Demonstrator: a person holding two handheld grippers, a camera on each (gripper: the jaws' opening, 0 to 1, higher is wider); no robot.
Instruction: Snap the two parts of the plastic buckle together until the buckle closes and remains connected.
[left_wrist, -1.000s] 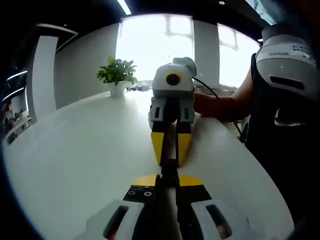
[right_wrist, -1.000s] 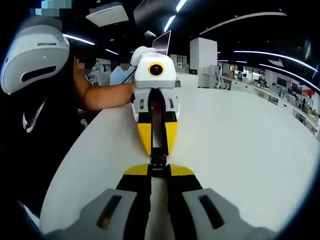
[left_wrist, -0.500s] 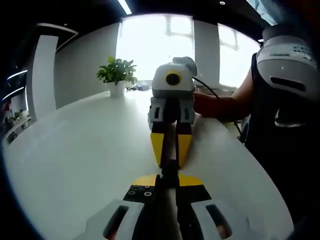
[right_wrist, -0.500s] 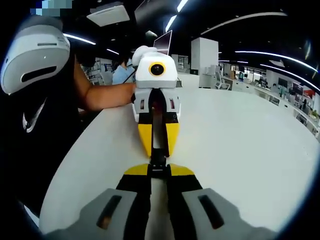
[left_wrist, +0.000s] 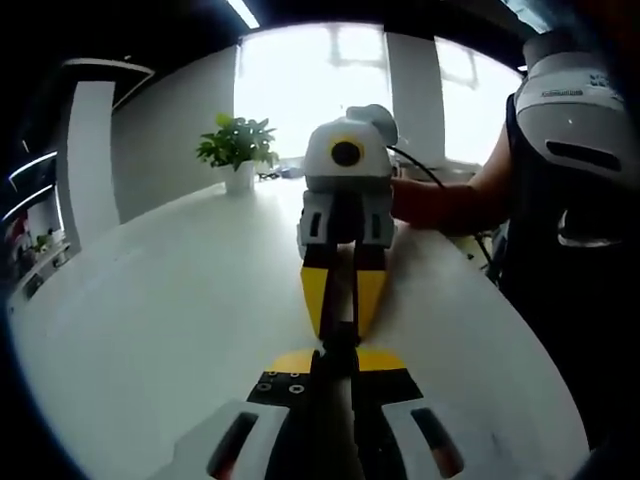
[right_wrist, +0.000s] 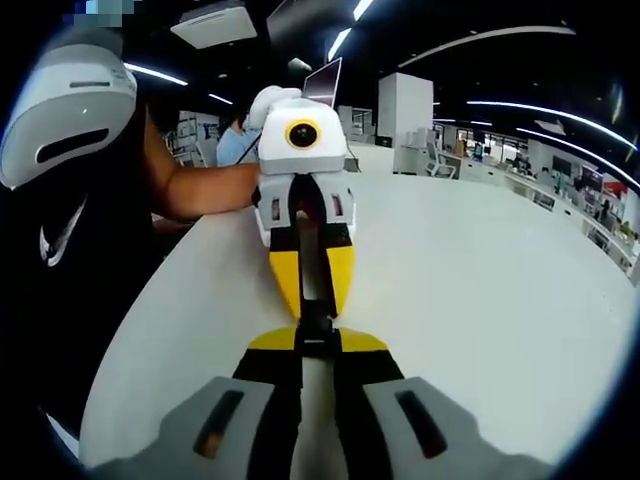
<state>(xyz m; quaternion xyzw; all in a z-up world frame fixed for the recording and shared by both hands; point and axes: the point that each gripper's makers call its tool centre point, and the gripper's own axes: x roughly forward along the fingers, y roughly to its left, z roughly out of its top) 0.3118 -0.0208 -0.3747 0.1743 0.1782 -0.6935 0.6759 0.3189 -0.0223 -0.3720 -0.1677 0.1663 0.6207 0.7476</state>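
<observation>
The left gripper (left_wrist: 337, 352) and right gripper (right_wrist: 316, 338) are meeting nose to nose above the tabletop (left_wrist: 170, 300), with the buckle (left_wrist: 340, 335) sitting between their tips. A potted plant (left_wrist: 238, 150) is standing at the tabletop's far edge in the left gripper view. A person's forearm (right_wrist: 200, 190) is reaching in from beside the tabletop.

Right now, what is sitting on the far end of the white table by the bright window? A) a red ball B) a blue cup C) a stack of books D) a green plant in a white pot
D: in the left gripper view a leafy green plant in a white pot stands on the white table in front of the bright window.
</observation>
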